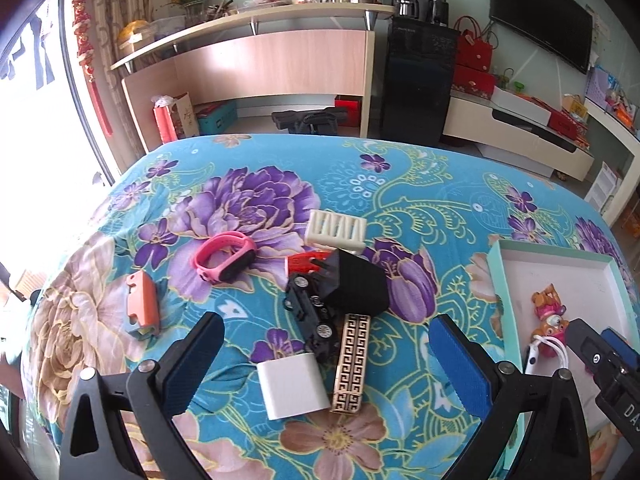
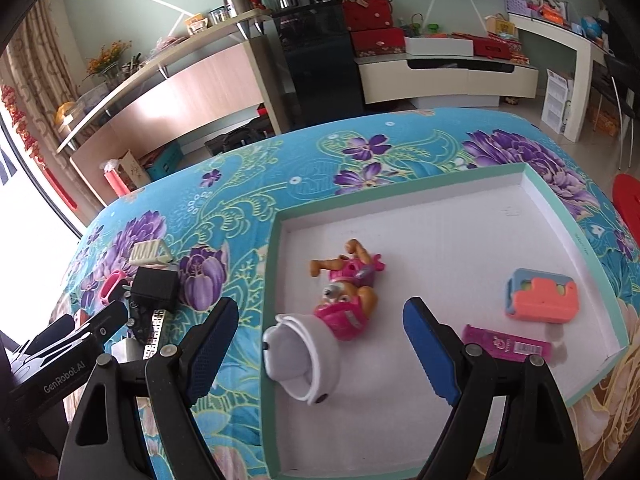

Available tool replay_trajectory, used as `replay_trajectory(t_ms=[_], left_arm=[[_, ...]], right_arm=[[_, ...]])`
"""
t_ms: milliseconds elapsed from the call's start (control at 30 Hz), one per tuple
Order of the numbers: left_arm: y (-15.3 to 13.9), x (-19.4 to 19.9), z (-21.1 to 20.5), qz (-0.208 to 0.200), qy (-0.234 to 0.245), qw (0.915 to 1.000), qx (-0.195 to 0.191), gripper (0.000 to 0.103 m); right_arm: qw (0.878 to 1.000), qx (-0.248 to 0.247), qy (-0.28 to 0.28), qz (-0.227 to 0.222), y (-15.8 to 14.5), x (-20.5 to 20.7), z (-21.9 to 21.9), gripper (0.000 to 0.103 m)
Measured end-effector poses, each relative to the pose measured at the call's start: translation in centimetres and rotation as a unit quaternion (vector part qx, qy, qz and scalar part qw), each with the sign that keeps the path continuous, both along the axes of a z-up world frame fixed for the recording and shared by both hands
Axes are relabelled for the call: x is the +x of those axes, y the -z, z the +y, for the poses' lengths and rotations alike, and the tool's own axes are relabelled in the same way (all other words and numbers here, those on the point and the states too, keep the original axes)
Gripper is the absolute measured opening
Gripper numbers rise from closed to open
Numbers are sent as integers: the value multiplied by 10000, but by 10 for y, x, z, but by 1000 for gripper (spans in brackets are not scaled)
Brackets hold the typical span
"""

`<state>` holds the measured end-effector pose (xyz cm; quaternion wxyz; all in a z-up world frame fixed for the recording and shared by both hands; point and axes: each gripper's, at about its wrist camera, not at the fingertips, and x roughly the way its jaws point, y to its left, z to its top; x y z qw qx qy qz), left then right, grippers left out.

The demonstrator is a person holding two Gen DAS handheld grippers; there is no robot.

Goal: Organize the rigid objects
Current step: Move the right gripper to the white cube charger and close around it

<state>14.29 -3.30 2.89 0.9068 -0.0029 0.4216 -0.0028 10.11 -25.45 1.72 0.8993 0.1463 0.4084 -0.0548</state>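
My left gripper (image 1: 328, 354) is open and empty above a pile on the floral cloth: a white charger block (image 1: 290, 384), a gold patterned bar (image 1: 352, 364), a black toy car (image 1: 312, 316), a black adapter (image 1: 356, 284), a red piece (image 1: 306, 262), a cream slotted block (image 1: 338, 230), a pink watch (image 1: 226, 256) and an orange case (image 1: 142, 302). My right gripper (image 2: 320, 346) is open over the white tray (image 2: 400, 200). Between its fingers lie a white watch (image 2: 302, 358) and a pink dog toy (image 2: 346, 294). An orange-blue block (image 2: 542, 294) and a magenta packet (image 2: 506, 344) lie further right.
The tray sits at the table's right side and shows in the left wrist view (image 1: 496, 280). The left gripper's body shows in the right wrist view (image 2: 60, 364). Behind the table stand a wooden counter (image 1: 256, 60), a black cabinet (image 1: 418, 80) and a TV bench (image 1: 520, 124).
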Motion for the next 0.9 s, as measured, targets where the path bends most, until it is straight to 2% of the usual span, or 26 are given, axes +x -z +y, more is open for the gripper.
replay_trajectory(t_ms=[333,667,900], left_arm=[[-16,4,71,-142,-868,9961,-66,103],[3,9,126,152,-1458,9891,-138,103],[22,9,146,404,-1528,9873,-134,103]], right_arm=[[9961,184,-791,-334,-9,22,59,85],[9891,-57,-1473,73,15,45,121,85],[9832,191,-1788,301,29,50,148,85]])
